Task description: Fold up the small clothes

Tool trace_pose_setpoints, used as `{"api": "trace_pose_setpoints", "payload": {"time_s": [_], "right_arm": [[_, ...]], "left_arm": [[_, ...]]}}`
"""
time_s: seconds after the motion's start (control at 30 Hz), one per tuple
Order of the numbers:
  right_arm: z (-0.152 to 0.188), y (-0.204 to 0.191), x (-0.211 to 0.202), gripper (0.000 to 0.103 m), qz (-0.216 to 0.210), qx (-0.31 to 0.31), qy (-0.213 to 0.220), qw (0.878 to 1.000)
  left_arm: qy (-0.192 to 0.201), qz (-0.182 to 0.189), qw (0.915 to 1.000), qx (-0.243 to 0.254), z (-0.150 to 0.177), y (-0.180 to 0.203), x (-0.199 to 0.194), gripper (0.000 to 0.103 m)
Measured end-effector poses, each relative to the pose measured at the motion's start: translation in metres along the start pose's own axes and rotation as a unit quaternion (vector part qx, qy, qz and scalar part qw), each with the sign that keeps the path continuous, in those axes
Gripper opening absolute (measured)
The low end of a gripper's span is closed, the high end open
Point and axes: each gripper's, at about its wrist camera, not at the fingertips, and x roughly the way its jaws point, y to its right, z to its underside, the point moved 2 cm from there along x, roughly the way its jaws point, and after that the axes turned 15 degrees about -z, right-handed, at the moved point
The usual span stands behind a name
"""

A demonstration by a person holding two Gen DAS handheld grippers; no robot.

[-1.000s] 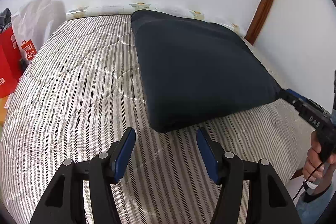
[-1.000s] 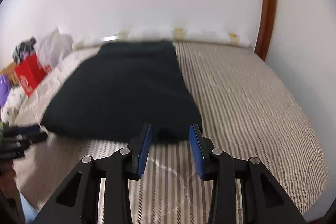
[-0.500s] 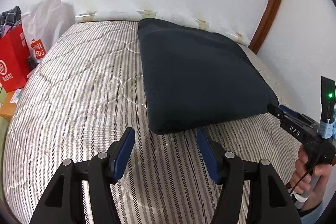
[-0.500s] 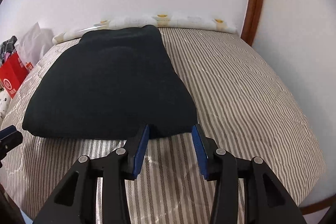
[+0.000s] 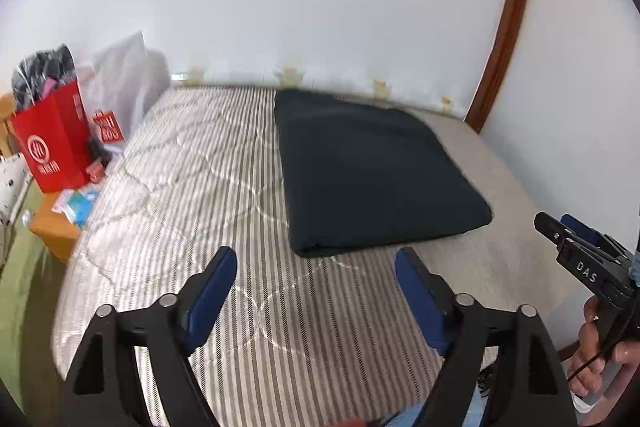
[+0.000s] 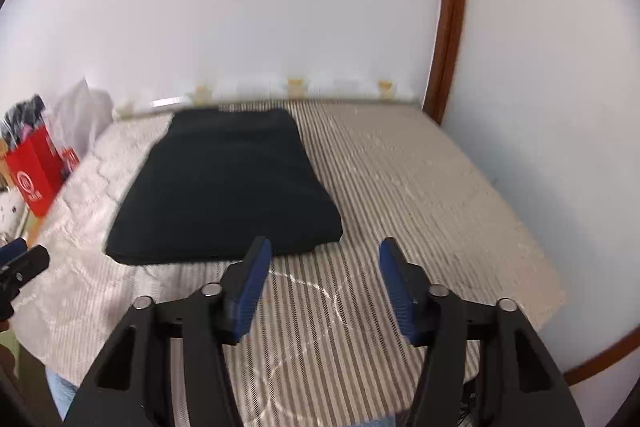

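Observation:
A dark navy garment point(image 5: 372, 171) lies folded into a flat rectangle on the striped mattress point(image 5: 192, 195); in the right wrist view the garment point(image 6: 228, 187) sits left of centre. My left gripper point(image 5: 316, 267) hangs over bare mattress just short of the fold's near edge, its jaws opening with nothing between them. My right gripper point(image 6: 324, 259) is back from the garment's near right corner, jaws also opening and empty. The right gripper point(image 5: 576, 247) shows at the right edge of the left wrist view, held by a hand point(image 5: 600, 351).
Red paper bags point(image 5: 52, 139) and a white plastic bag point(image 5: 120, 83) stand by the bed's left side, beside a wooden stand point(image 5: 52, 231) with small packets. A white wall runs behind the bed and a brown wooden frame point(image 5: 504, 19) stands at the right.
Both grippers have risen and pulled back from the garment's near edge, and both sets of jaws have spread wider. The folded garment lies still on the mattress.

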Motion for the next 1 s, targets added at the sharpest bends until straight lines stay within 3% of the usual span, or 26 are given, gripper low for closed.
{"api": "trace_pose_setpoints", "payload": {"time_s": [0.13,0.2,0.47,1.0], "right_arm": [[-0.004,-0.009,-0.037,0.067,-0.017,-0.003,0.018,1.0],[0.0,-0.012,-0.052,0.086,-0.019,-0.004,0.024,1.0],[0.013,-0.004,-0.072,0.1,0.0,-0.004,0.016,1.0],[0.023,0.016,-0.076,0.102,0.032,0.005,0.007,0.999]], "left_arm": [[0.03,-0.011,0.9995,0.008,0.0,0.003,-0.036,0.088],[0.04,-0.014,0.999,0.013,0.002,0.006,-0.051,0.089],[0.066,-0.028,0.9972,0.017,0.004,0.011,-0.088,0.09],[0.061,-0.033,0.9975,0.008,0.011,0.014,-0.087,0.091]]}}
